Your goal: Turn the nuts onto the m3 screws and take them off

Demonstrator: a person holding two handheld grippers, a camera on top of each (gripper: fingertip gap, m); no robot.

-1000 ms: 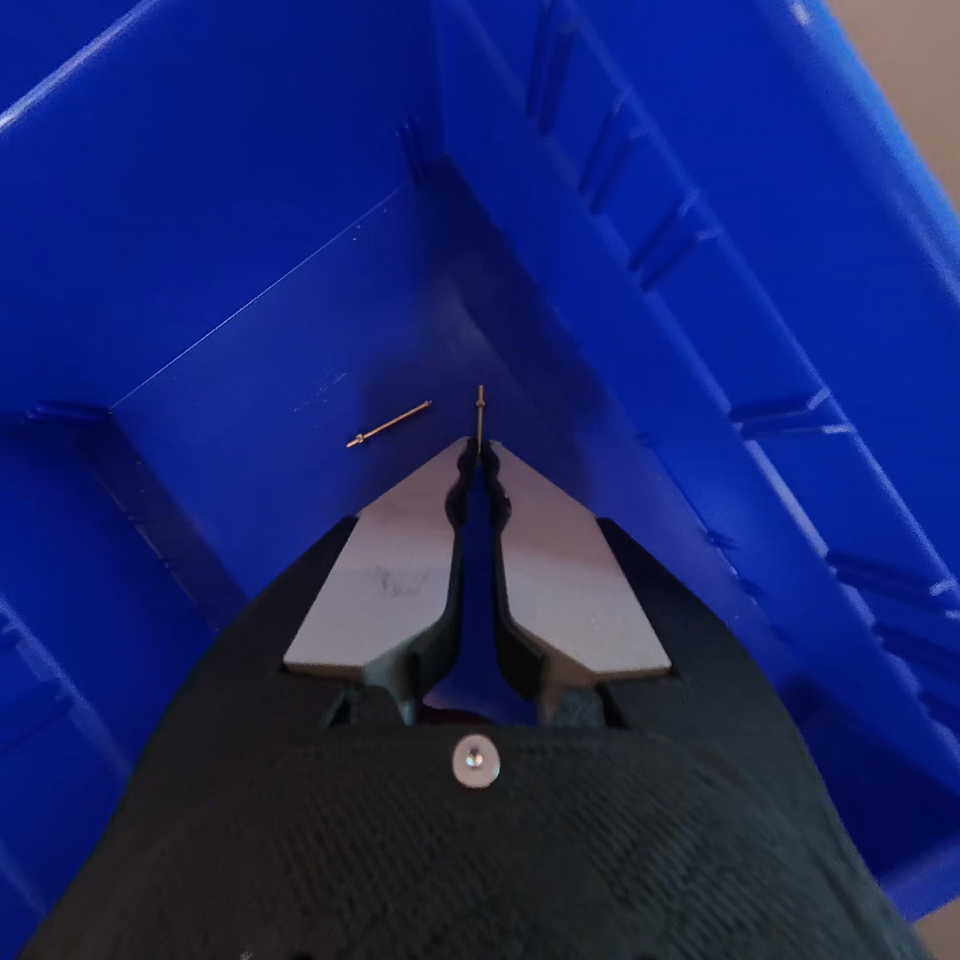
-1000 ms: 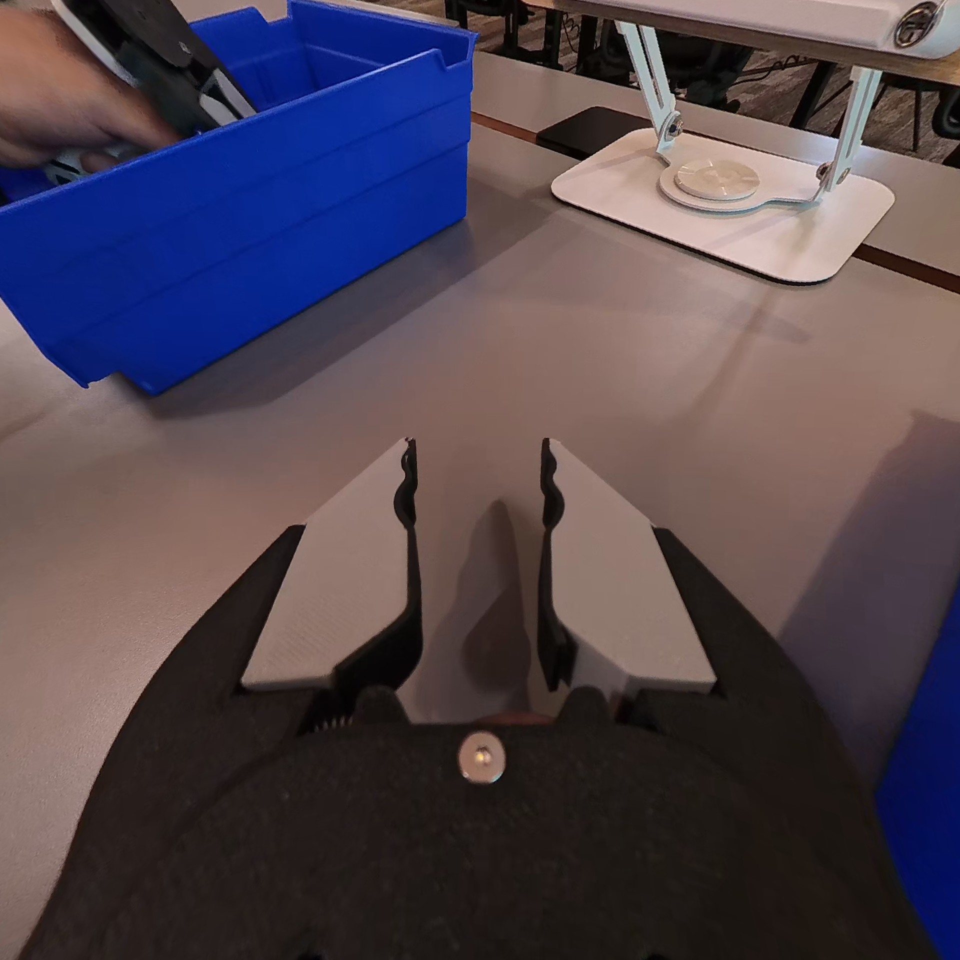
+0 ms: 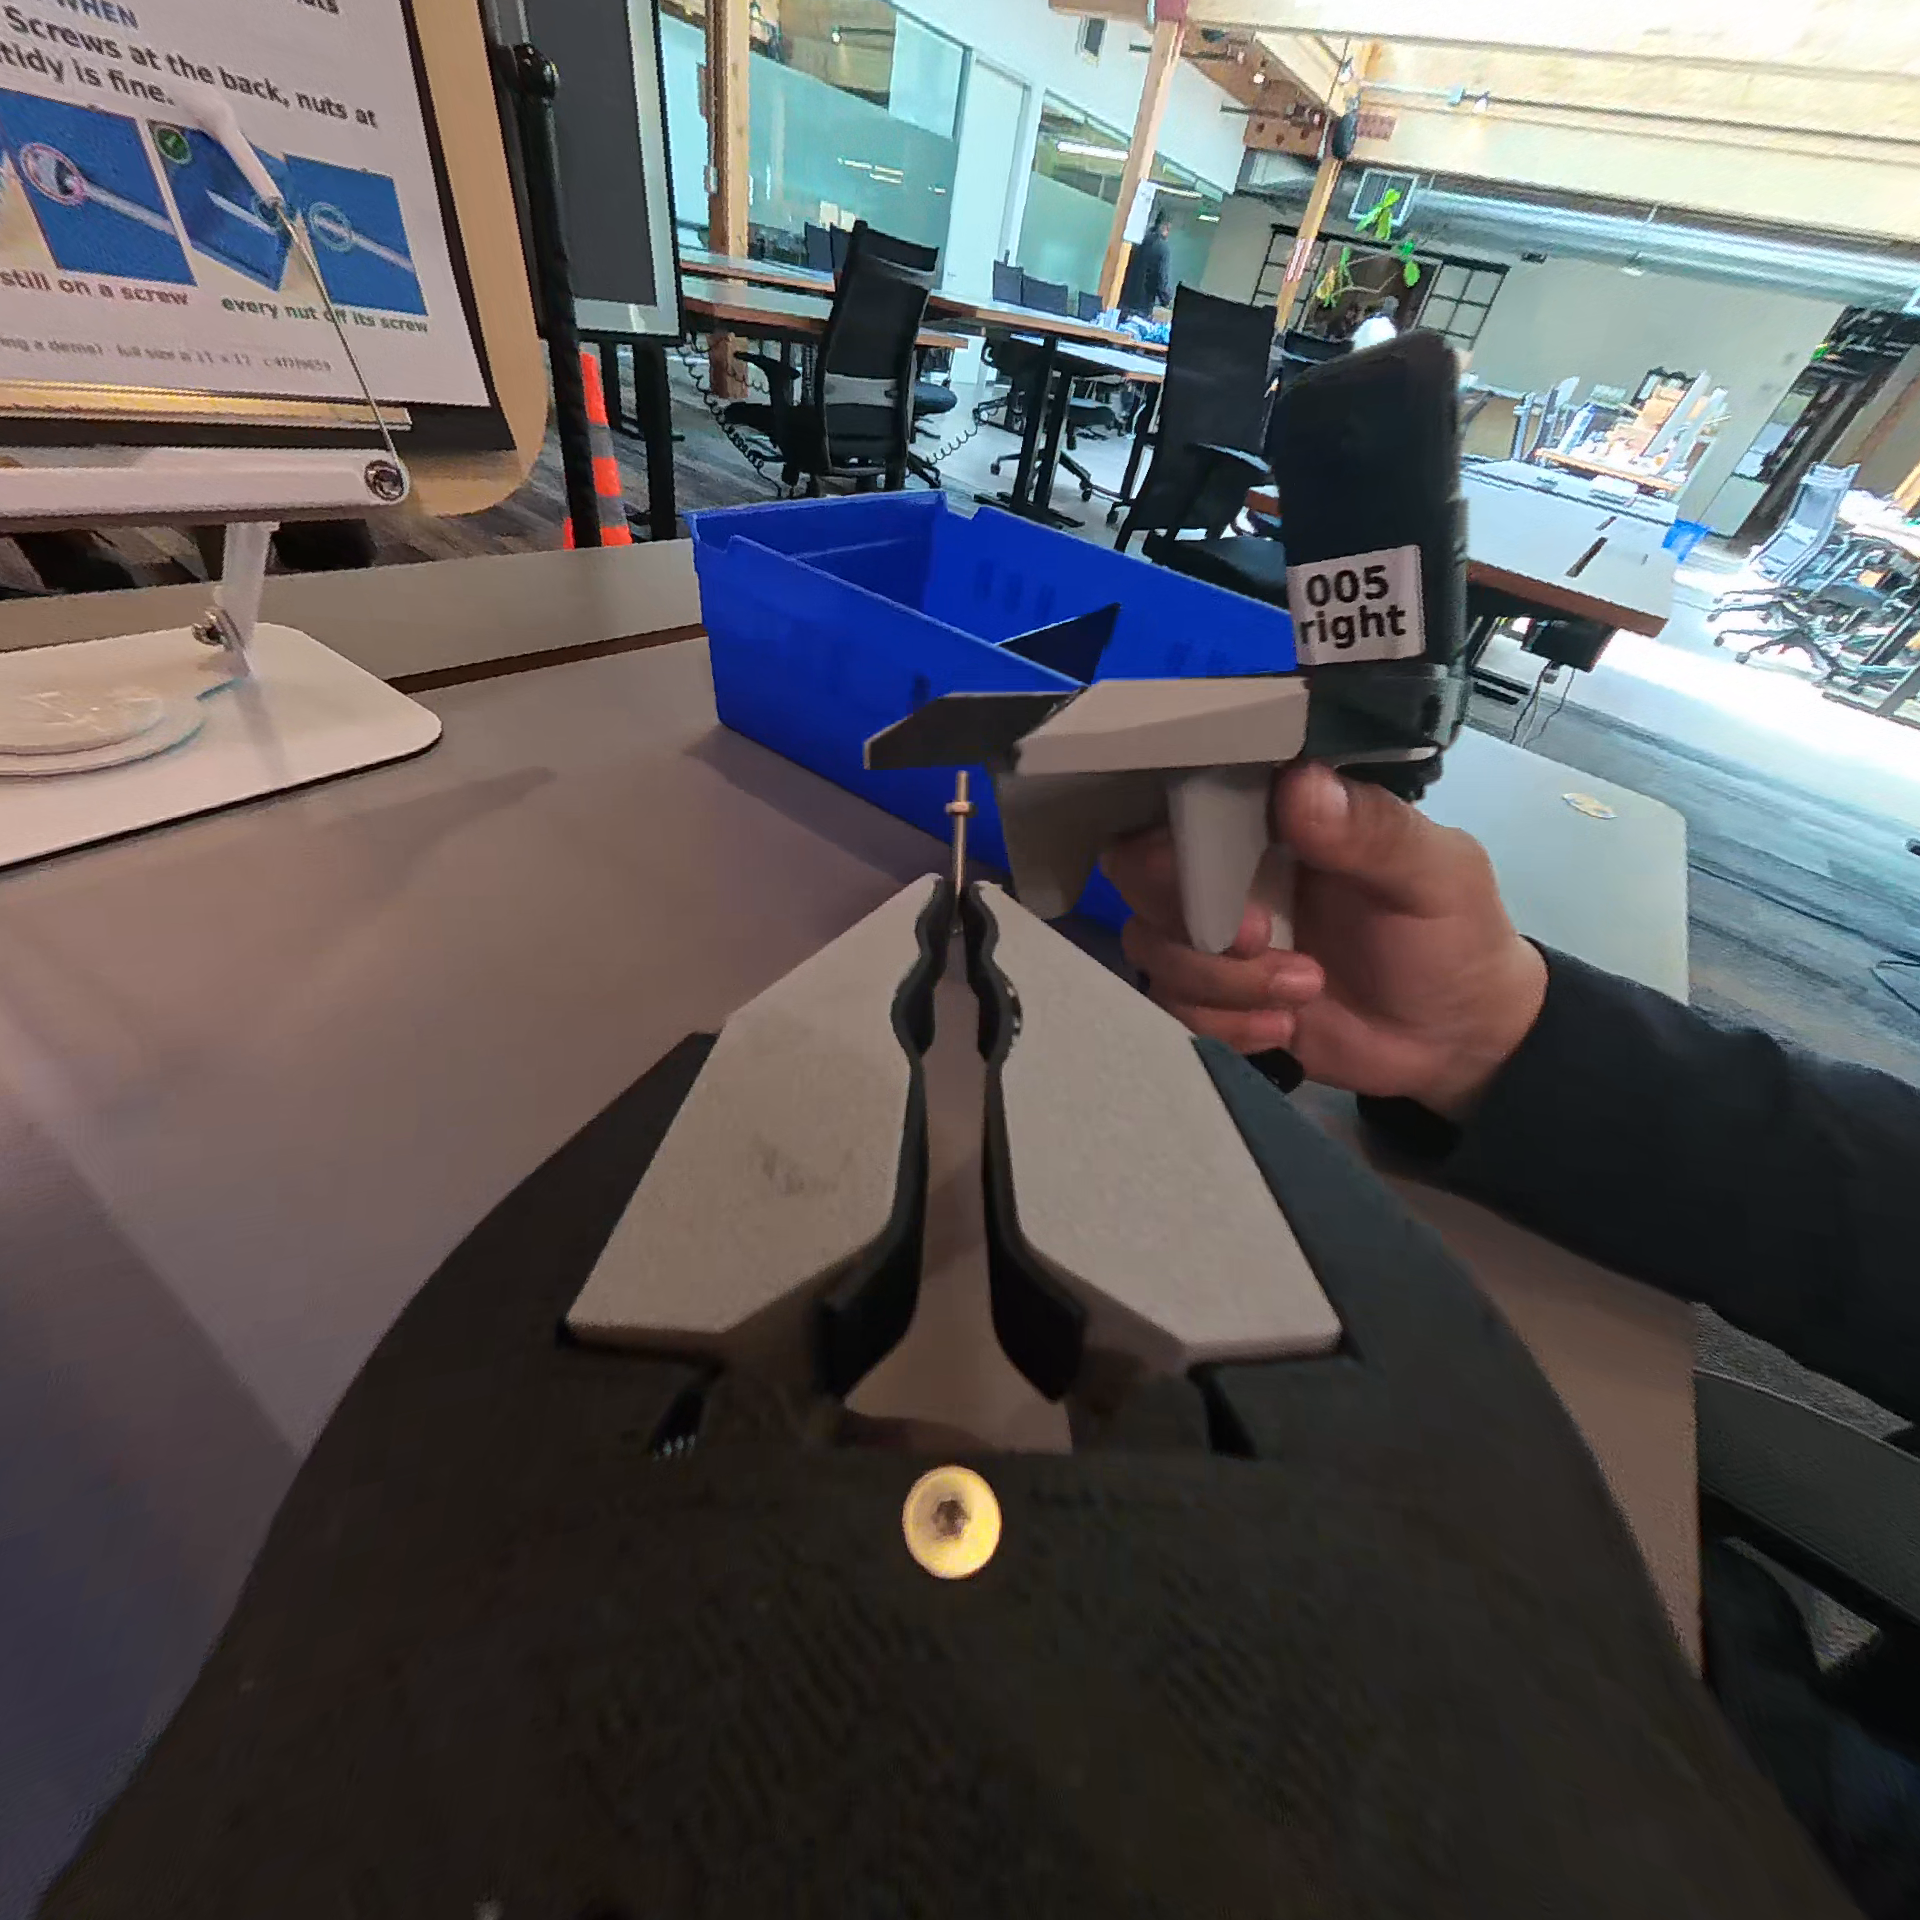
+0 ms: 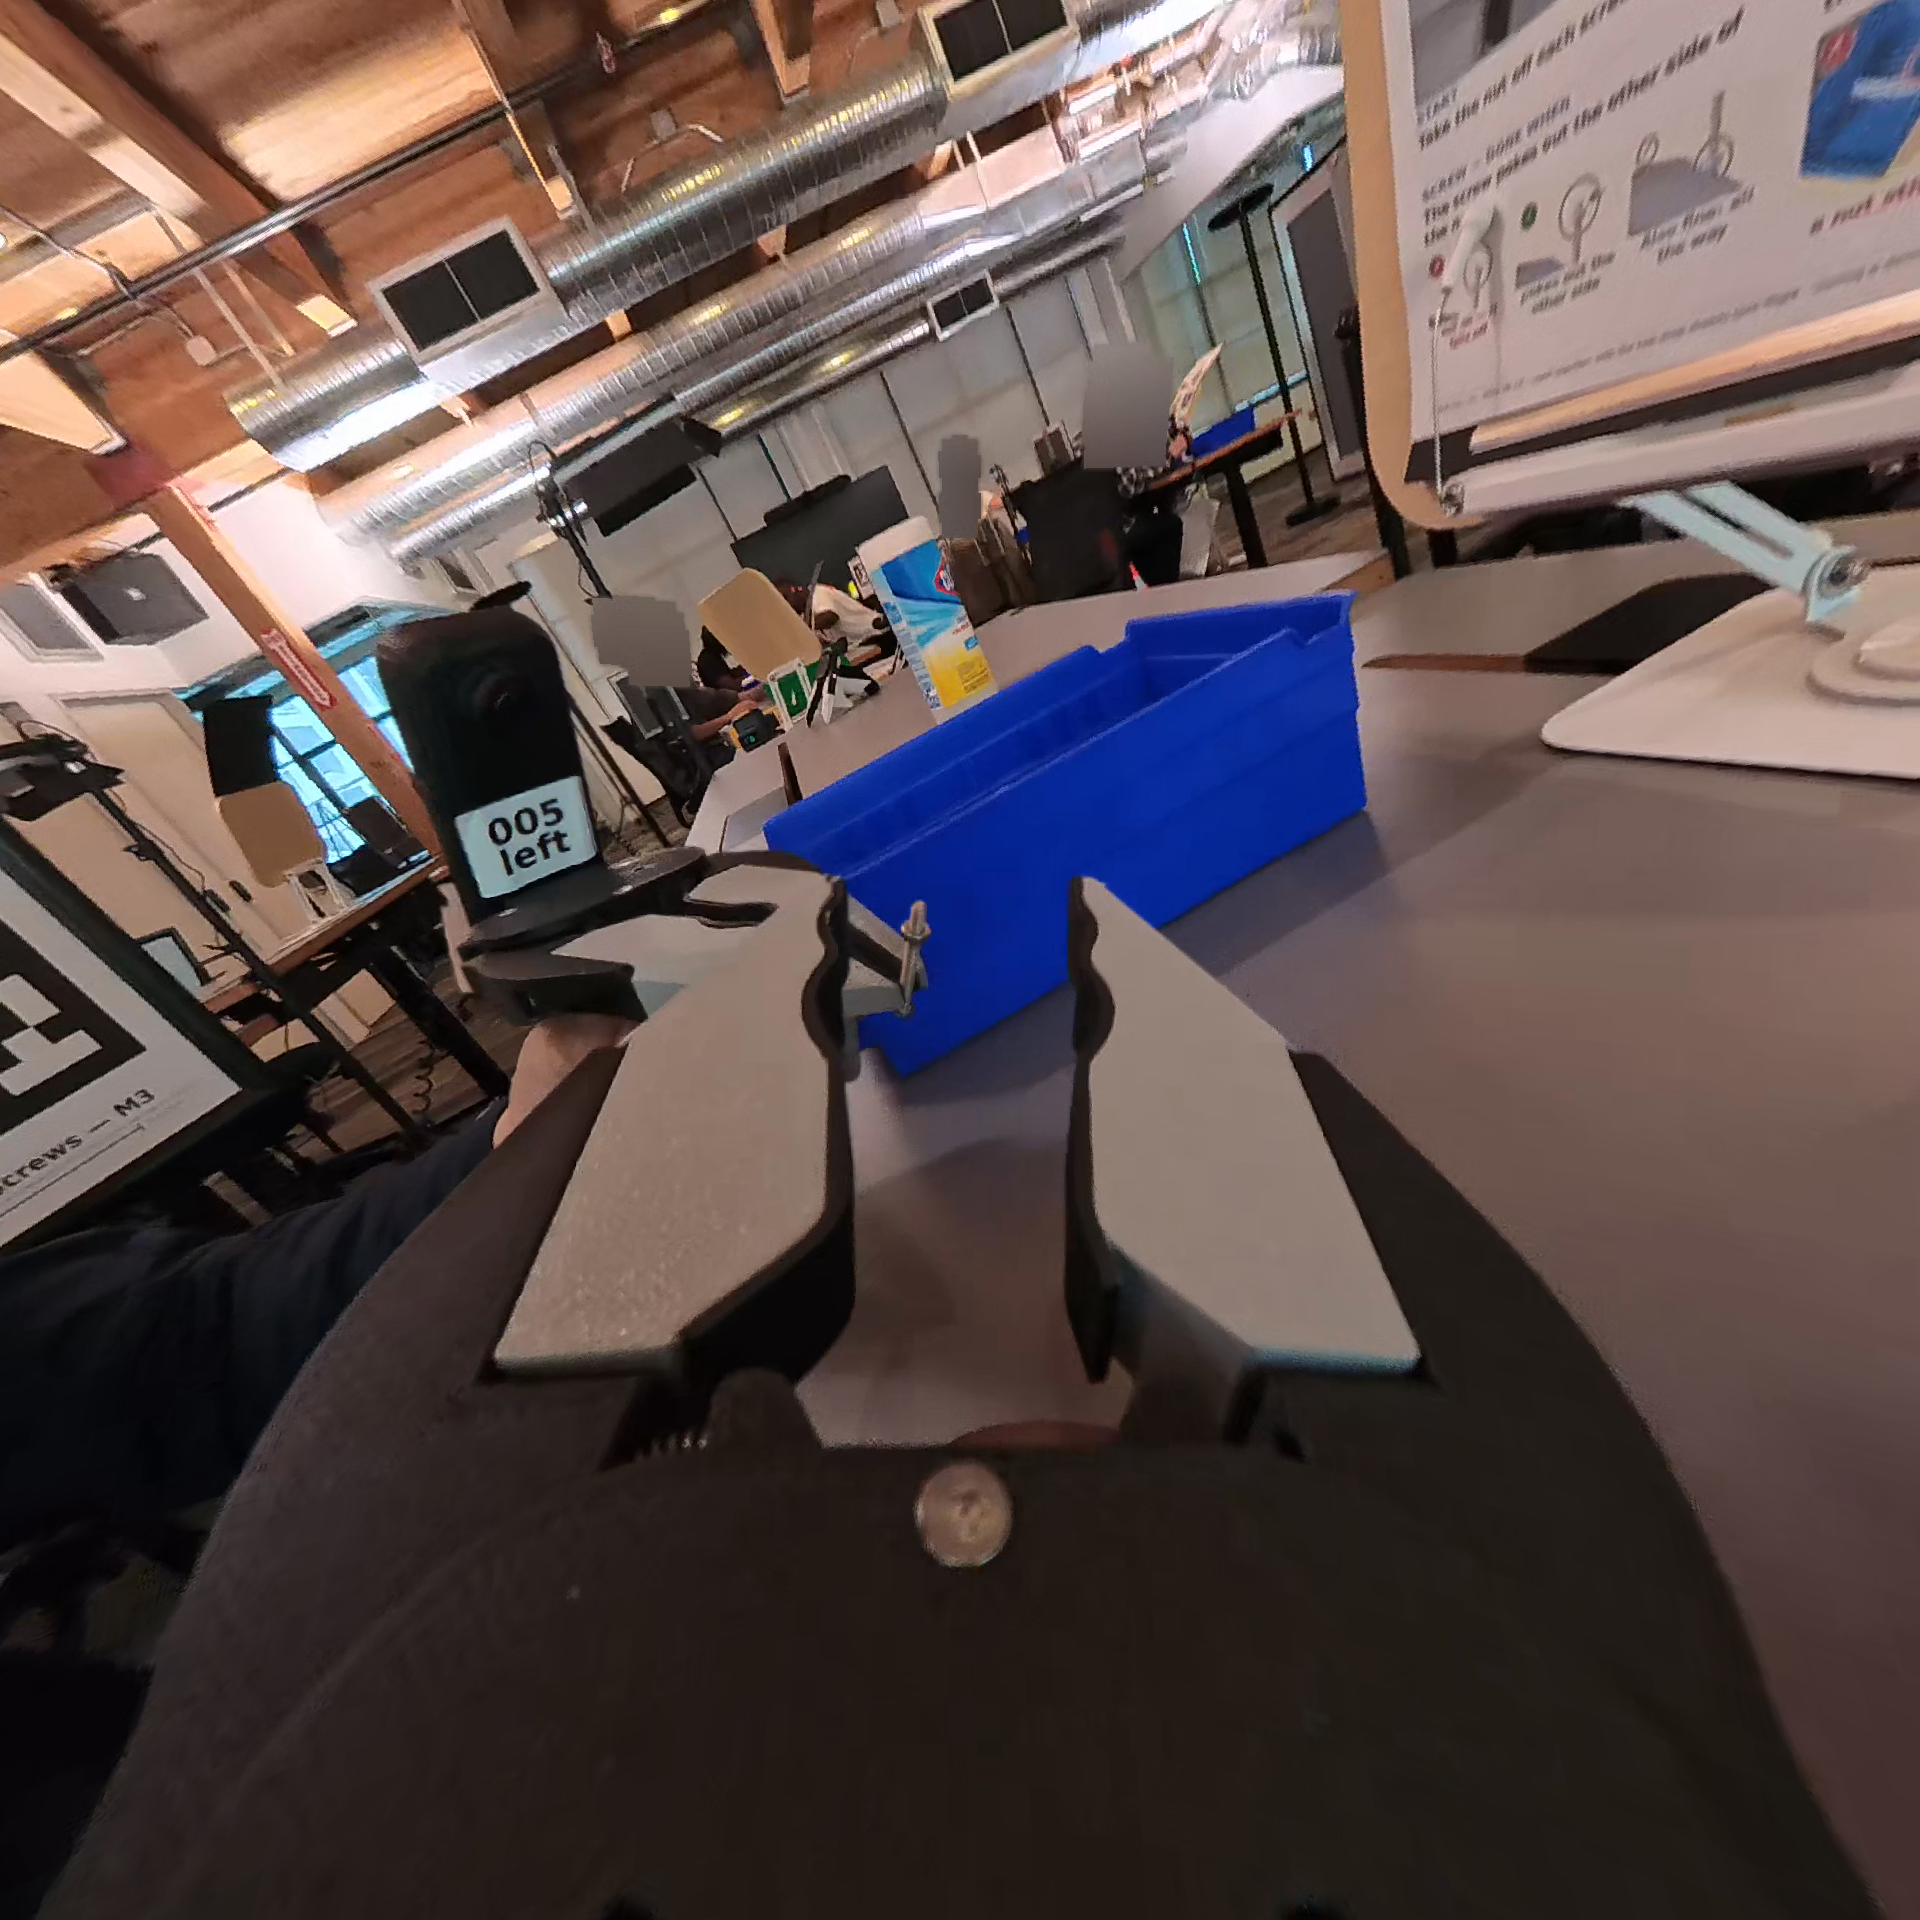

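Screw point(image 3: 961, 844) had left the blue bin point(image 3: 831, 665); our left gripper point(image 3: 957, 914) gripped it before the bin, nut point(image 3: 961, 807) on, right gripper point(image 4: 951, 940) gaping alongside, ready to unscrew.

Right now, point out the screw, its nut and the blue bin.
screw point(image 3: 961, 868): left wrist view, mid-shaft.
nut point(image 3: 960, 807): left wrist view, its side face.
blue bin point(image 4: 1091, 831): right wrist view, near outer wall.
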